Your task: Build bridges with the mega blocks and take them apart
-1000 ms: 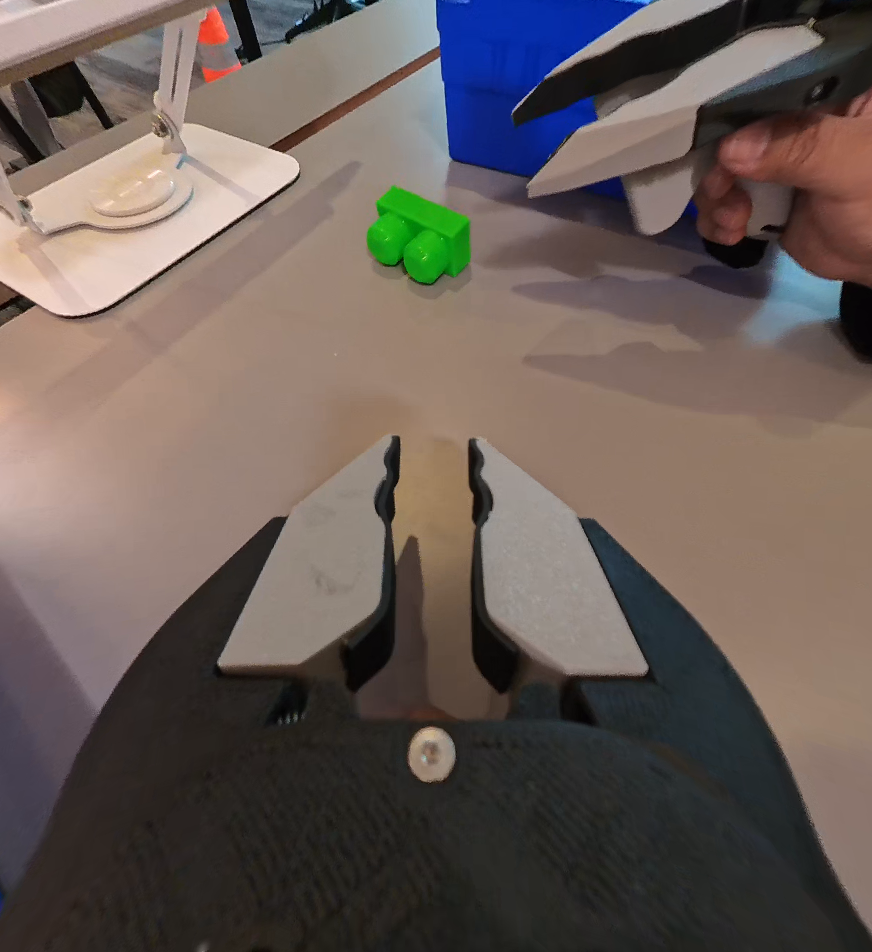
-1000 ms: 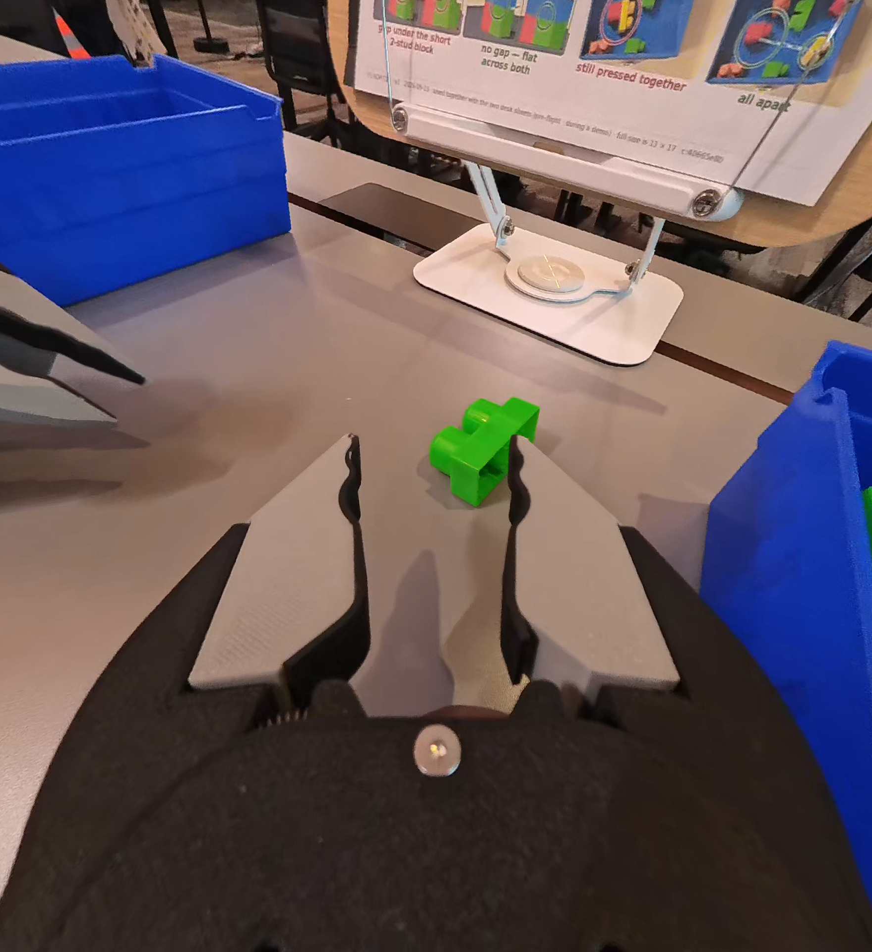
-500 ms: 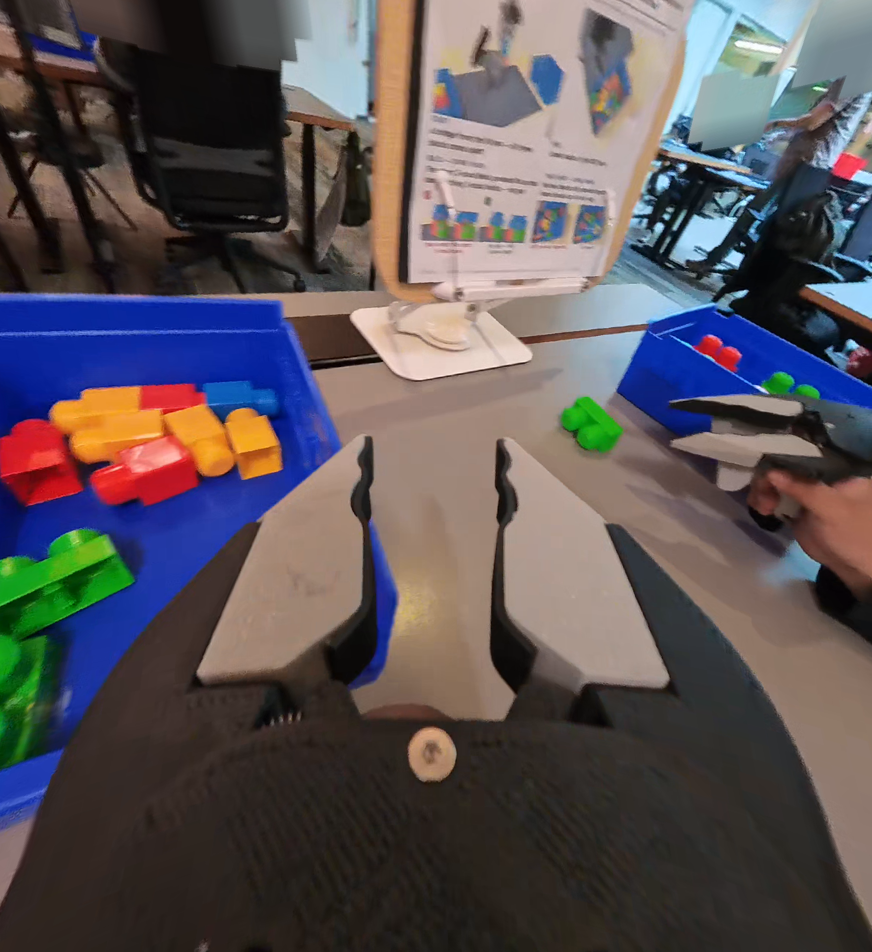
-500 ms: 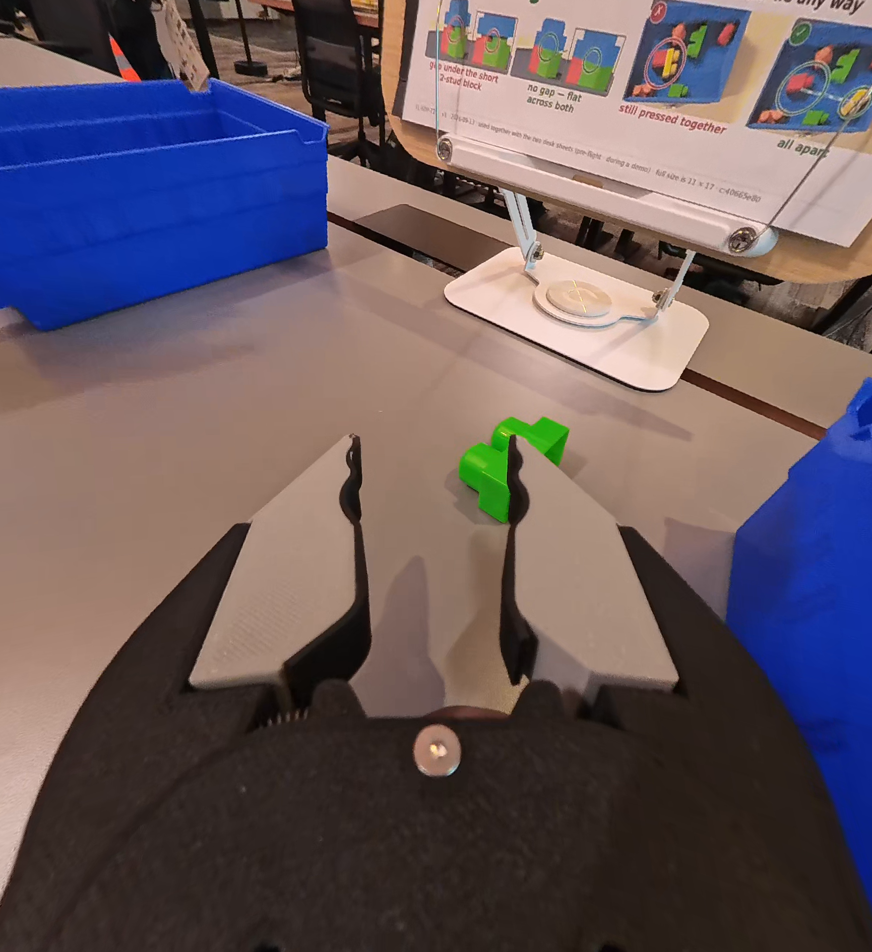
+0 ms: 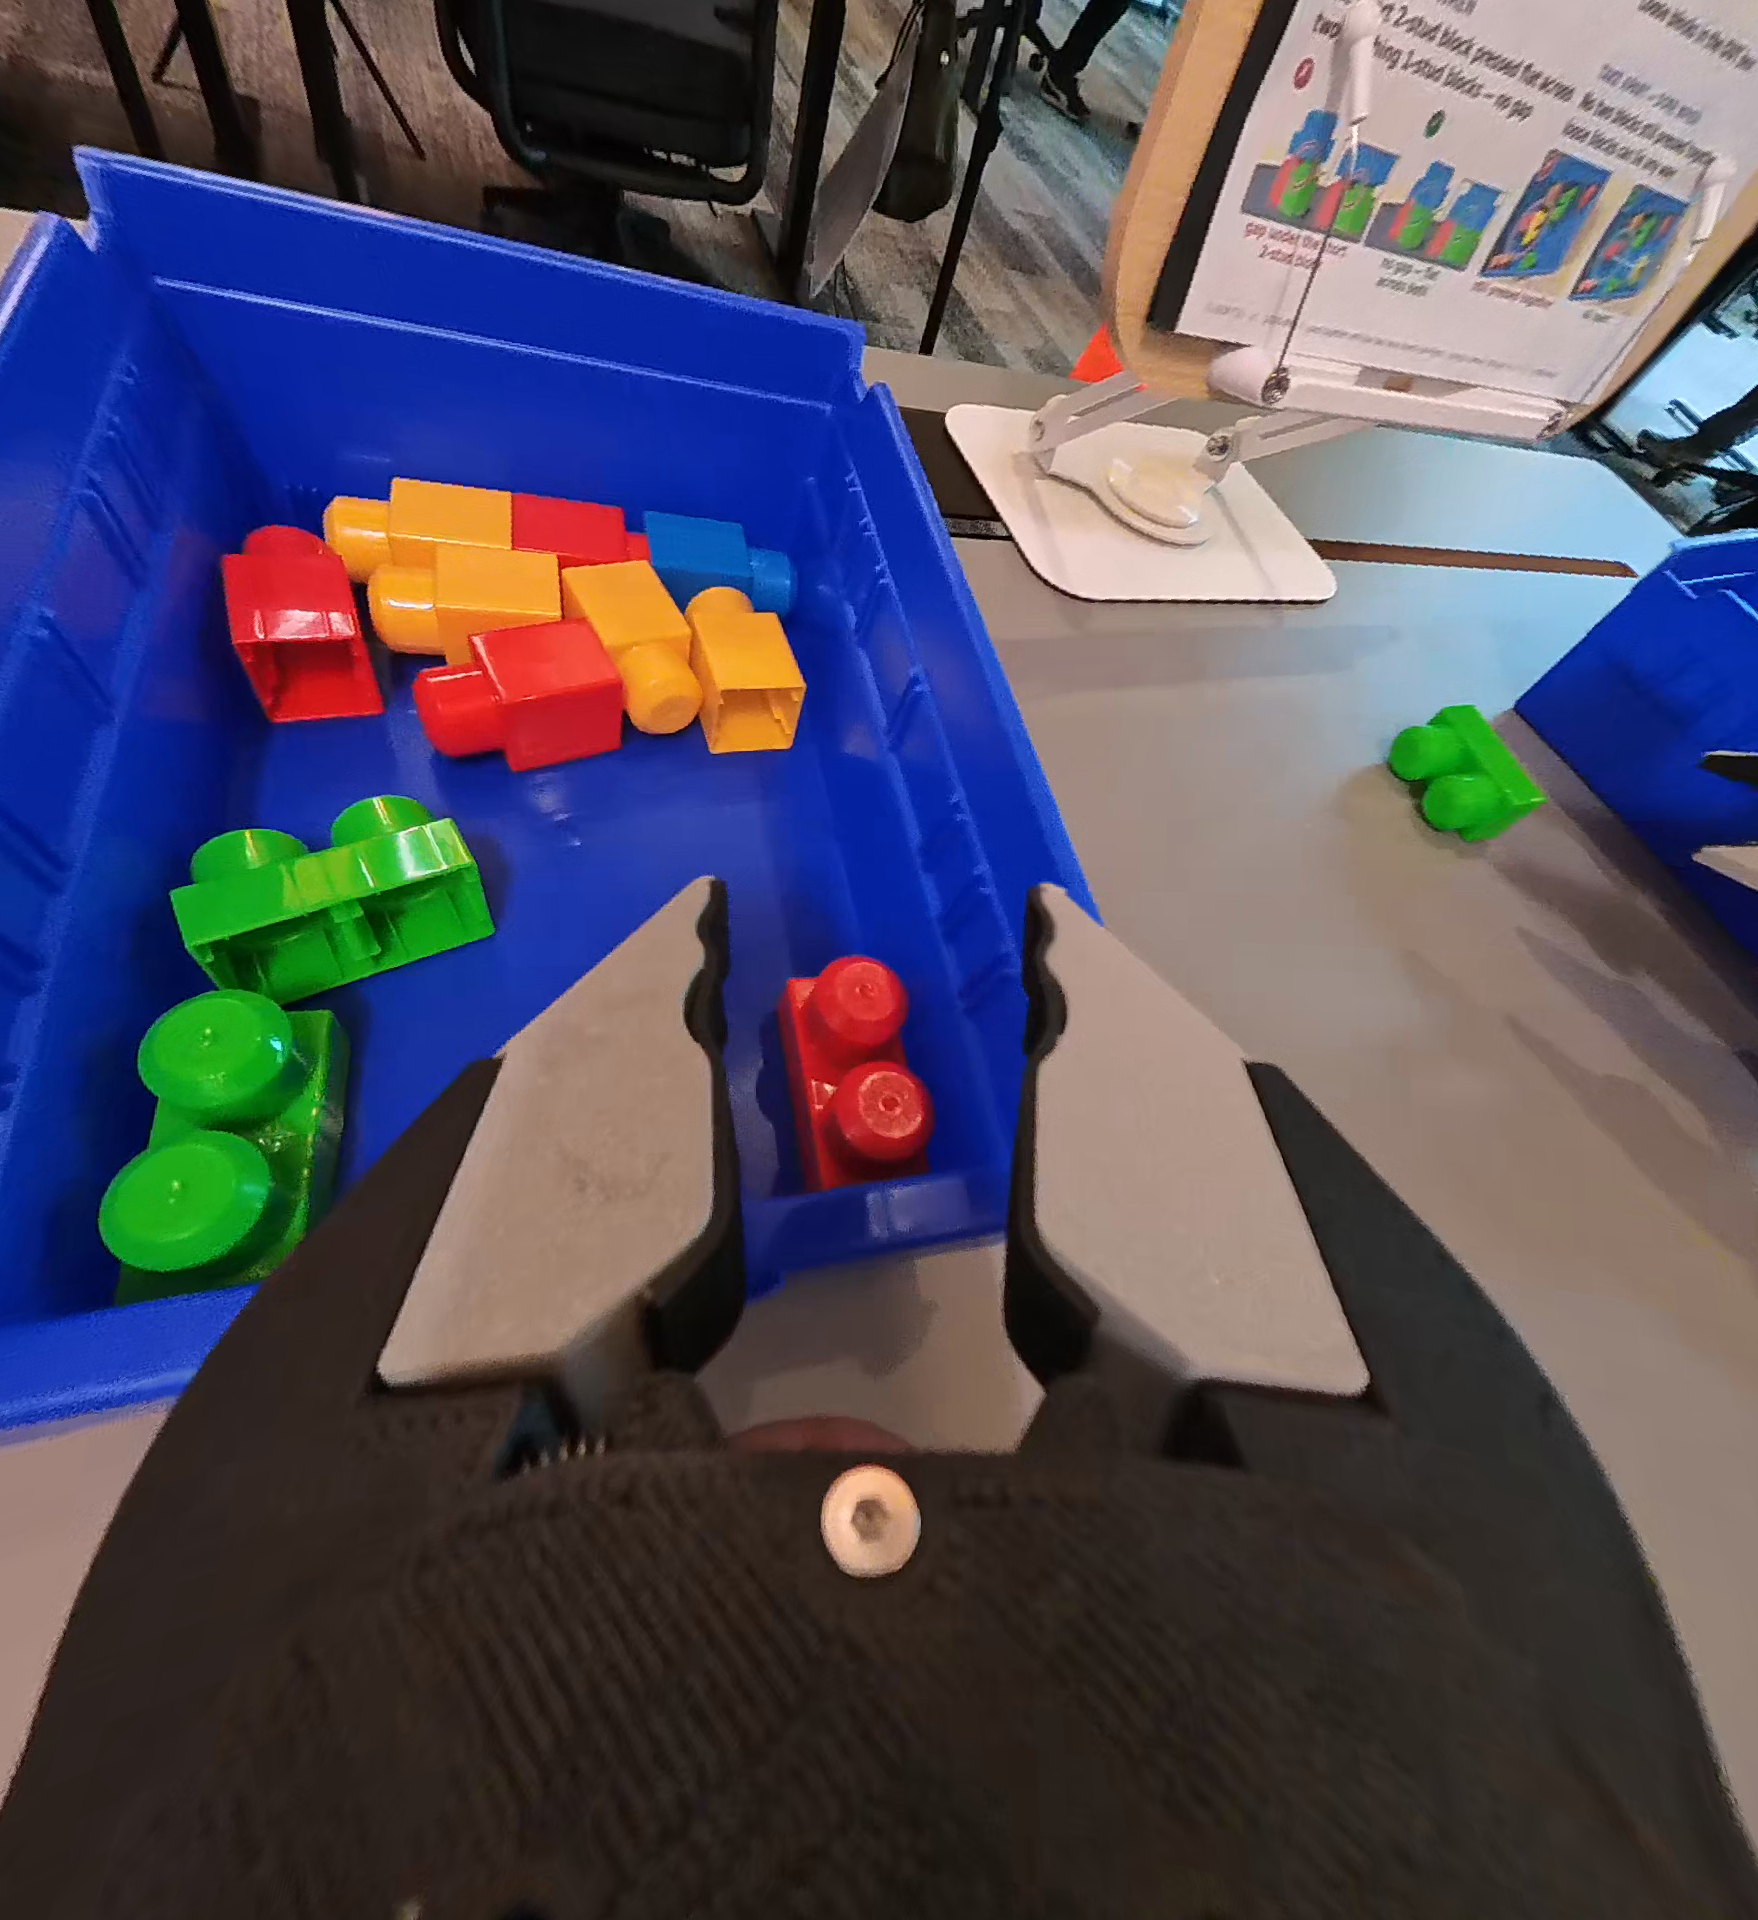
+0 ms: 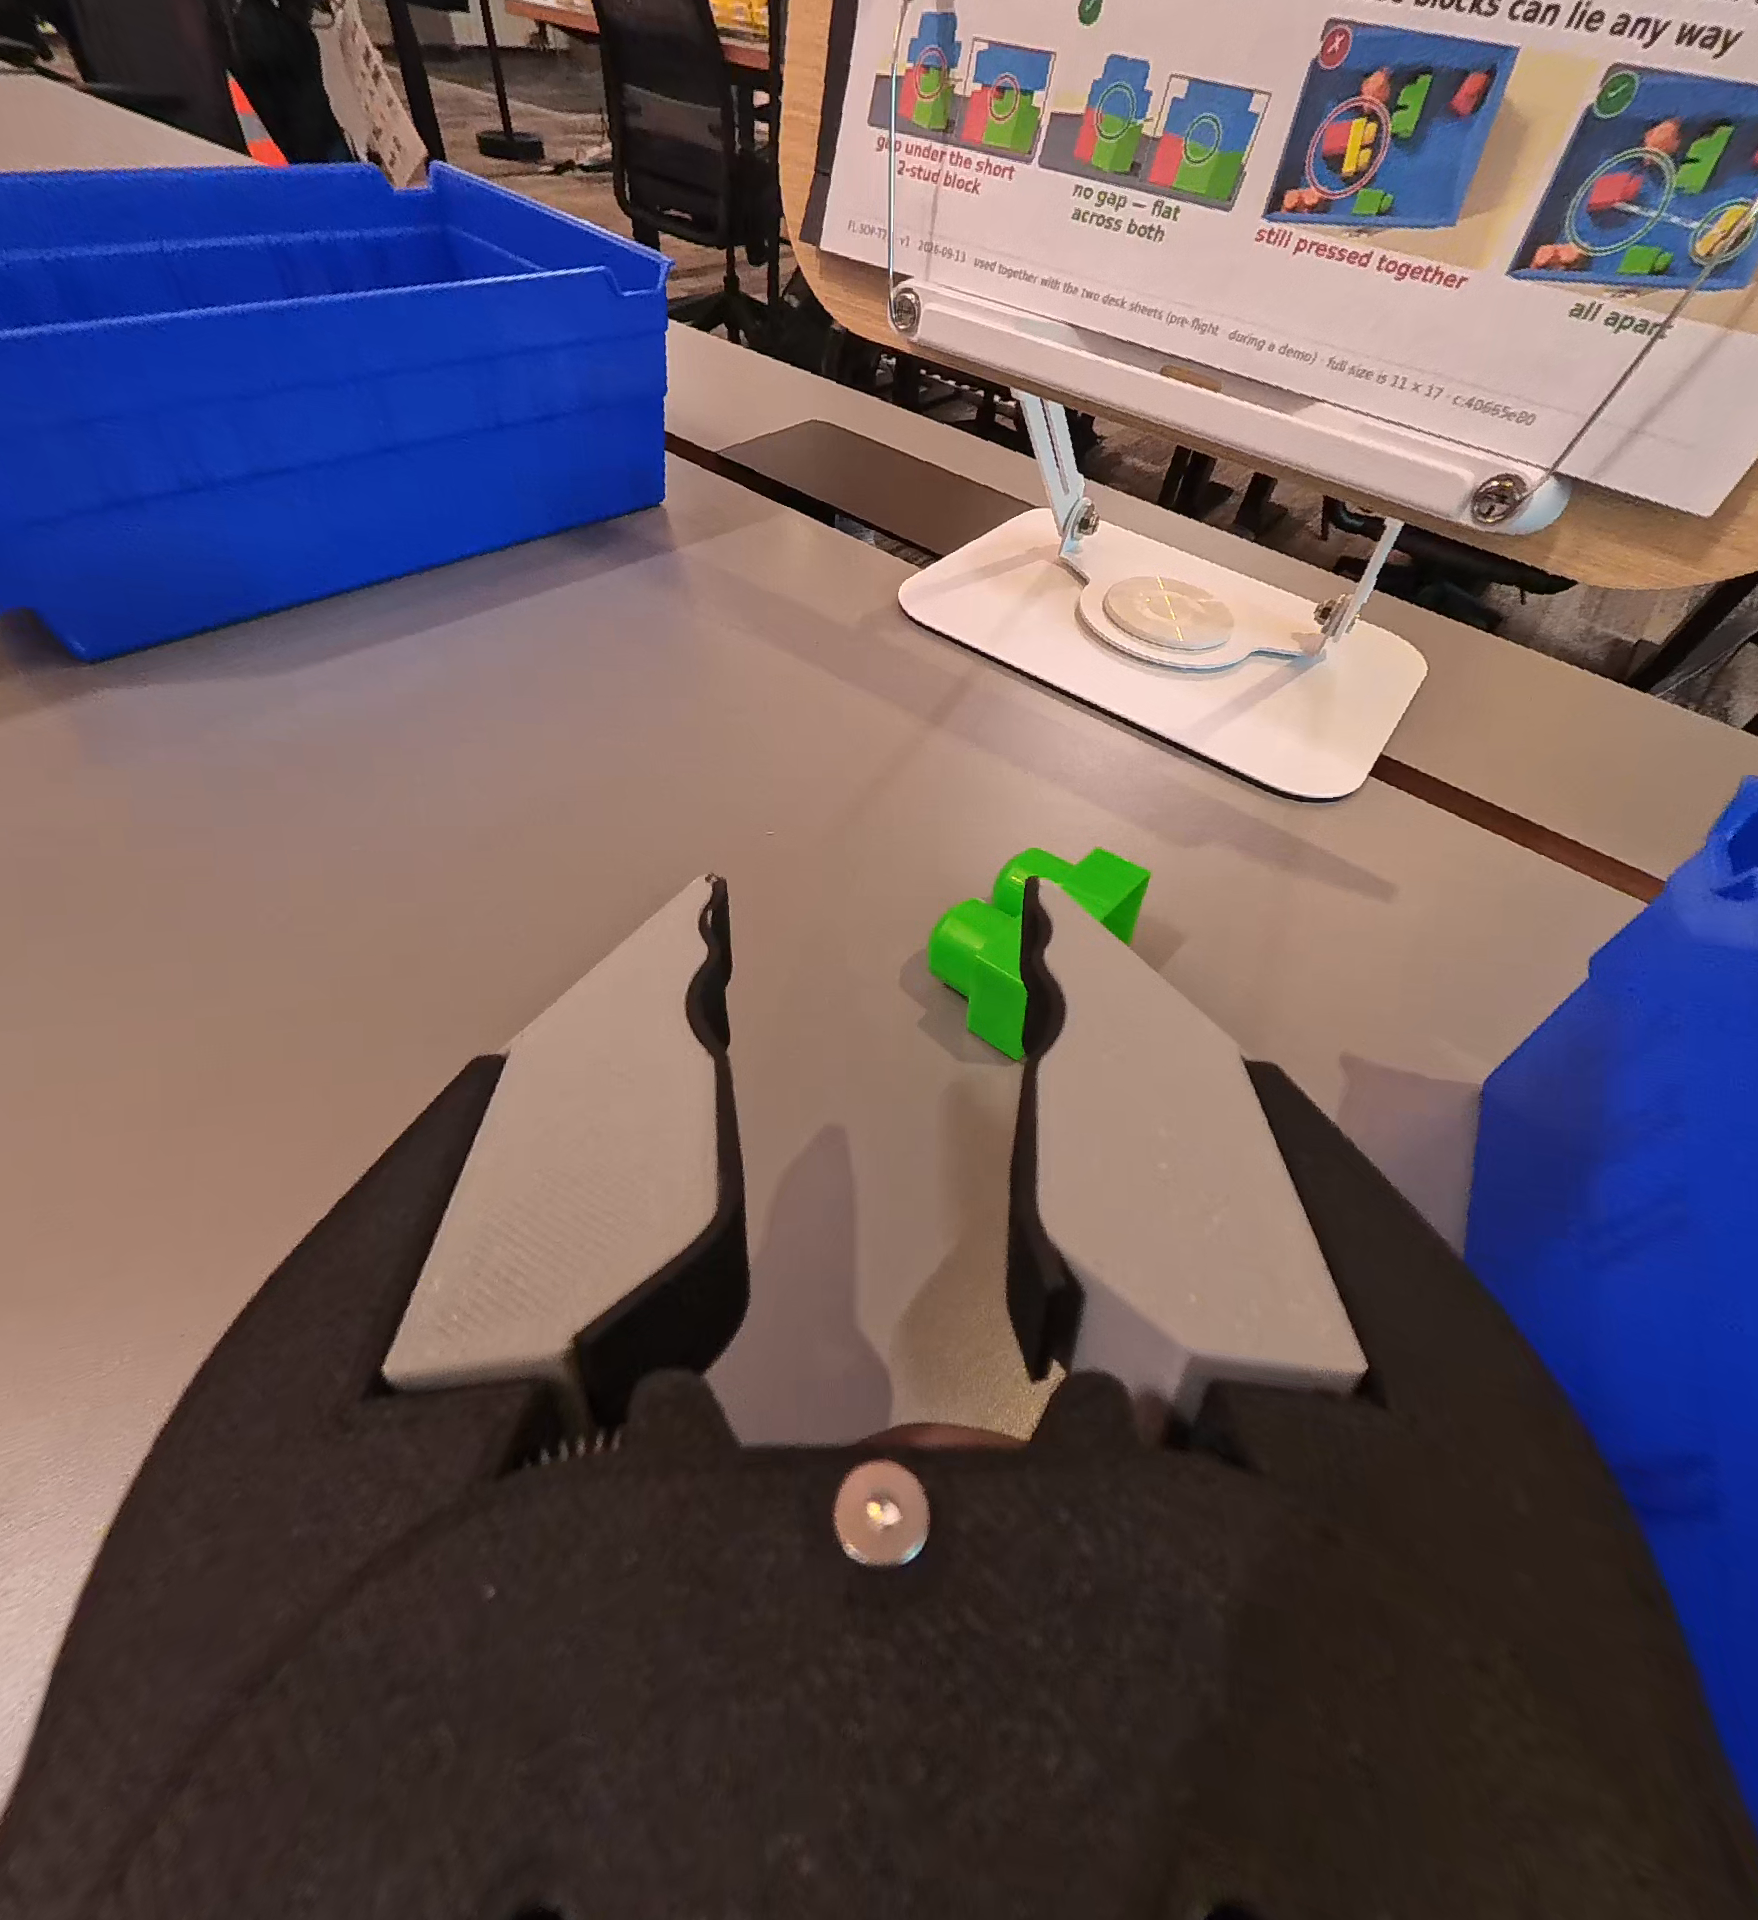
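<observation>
The left tongs [image 5: 870,935], wide and empty, hover above the red two-stud block [image 5: 859,1075] at lower centre (probably to pick it); the right tongs [image 6: 870,935] wait wide, empty.

The only writing I can see is on one printed instruction sheet [image 6: 1322,208], propped on a wooden board [image 6: 1685,540] directly above the white stand base [image 6: 1166,644]. In the right wrist view its print is sharp: short captions in red and green under a row of small block pictures, a larger dark line along the top edge, and one line of fine print just above the stand's white ledge [image 6: 1166,416]. In the left wrist view the same sheet [image 5: 1457,187] above the base [image 5: 1145,509] is blurred.
</observation>
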Available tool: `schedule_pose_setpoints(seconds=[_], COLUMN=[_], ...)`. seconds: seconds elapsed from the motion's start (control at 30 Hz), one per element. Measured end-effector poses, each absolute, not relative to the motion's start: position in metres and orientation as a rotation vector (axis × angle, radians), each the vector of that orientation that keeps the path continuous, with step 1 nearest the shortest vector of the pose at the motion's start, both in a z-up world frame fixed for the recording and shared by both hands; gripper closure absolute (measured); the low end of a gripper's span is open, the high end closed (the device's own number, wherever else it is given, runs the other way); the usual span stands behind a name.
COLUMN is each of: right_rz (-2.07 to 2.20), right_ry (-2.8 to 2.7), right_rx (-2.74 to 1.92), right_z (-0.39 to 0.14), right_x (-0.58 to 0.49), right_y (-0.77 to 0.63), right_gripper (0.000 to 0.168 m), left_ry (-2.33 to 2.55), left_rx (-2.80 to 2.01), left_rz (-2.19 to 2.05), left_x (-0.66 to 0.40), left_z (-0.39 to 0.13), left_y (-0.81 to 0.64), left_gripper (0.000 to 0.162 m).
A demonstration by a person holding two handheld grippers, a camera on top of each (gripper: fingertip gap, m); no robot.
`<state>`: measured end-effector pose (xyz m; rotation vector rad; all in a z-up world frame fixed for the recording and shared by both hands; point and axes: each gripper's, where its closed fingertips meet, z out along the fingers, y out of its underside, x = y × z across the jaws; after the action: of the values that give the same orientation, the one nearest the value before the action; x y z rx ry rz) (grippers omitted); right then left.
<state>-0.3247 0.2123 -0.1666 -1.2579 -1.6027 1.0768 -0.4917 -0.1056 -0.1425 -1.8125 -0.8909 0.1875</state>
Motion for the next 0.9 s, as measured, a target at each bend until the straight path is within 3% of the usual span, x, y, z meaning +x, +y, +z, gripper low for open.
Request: schedule_pose_setpoints(seconds=[0.9], right_rz=[1.058], right_ry=[-1.561], right_rx=[-1.237], right_z=[-0.165], right_x=[-0.327], right_y=[0.221], right_gripper=[0.116], left_ry=[-0.833], left_rx=[-1.951], left_rz=[0.382], left_x=[-0.531], left_z=[-0.187], left_y=[-0.078], left_gripper=[0.108])
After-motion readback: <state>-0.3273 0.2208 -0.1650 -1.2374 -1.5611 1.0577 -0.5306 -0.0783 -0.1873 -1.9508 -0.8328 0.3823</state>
